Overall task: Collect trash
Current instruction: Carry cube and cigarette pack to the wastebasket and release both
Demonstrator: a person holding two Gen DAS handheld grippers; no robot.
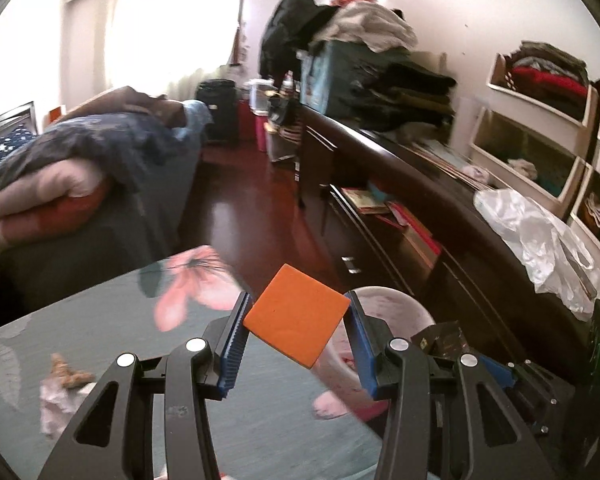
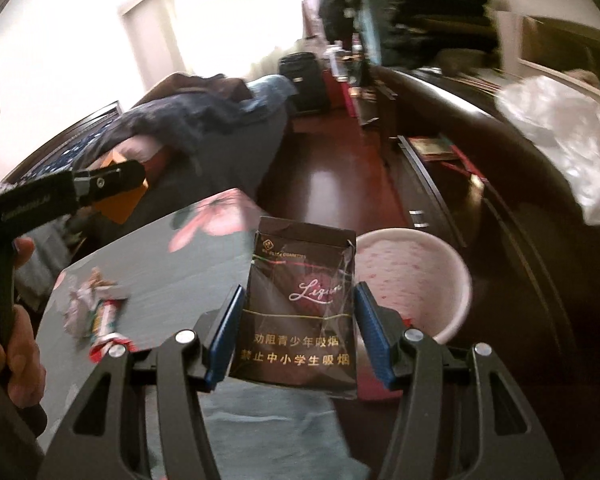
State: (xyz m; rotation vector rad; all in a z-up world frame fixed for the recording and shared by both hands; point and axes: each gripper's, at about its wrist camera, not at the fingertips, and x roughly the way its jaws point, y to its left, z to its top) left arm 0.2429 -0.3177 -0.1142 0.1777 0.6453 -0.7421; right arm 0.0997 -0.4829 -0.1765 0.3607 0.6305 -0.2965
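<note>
My left gripper [image 1: 296,312] is shut on an orange square pad [image 1: 296,318], held in the air over the corner of the floral-cloth table [image 1: 112,320]. It also shows in the right wrist view [image 2: 118,200]. My right gripper [image 2: 298,304] is shut on a dark cigarette pack [image 2: 300,304], held beside the table edge. A pink-white waste bin [image 2: 416,276] stands on the floor just right of the pack; it also shows in the left wrist view [image 1: 392,300]. Crumpled wrappers [image 2: 96,312] lie on the table at the left.
A bed with heaped blankets [image 1: 80,168] stands to the left. A long dark dresser [image 1: 420,184] runs along the right, with a white plastic bag [image 1: 540,236] on top. Dark wood floor [image 1: 252,196] lies between them. White shelves with clothes [image 1: 540,120] are at far right.
</note>
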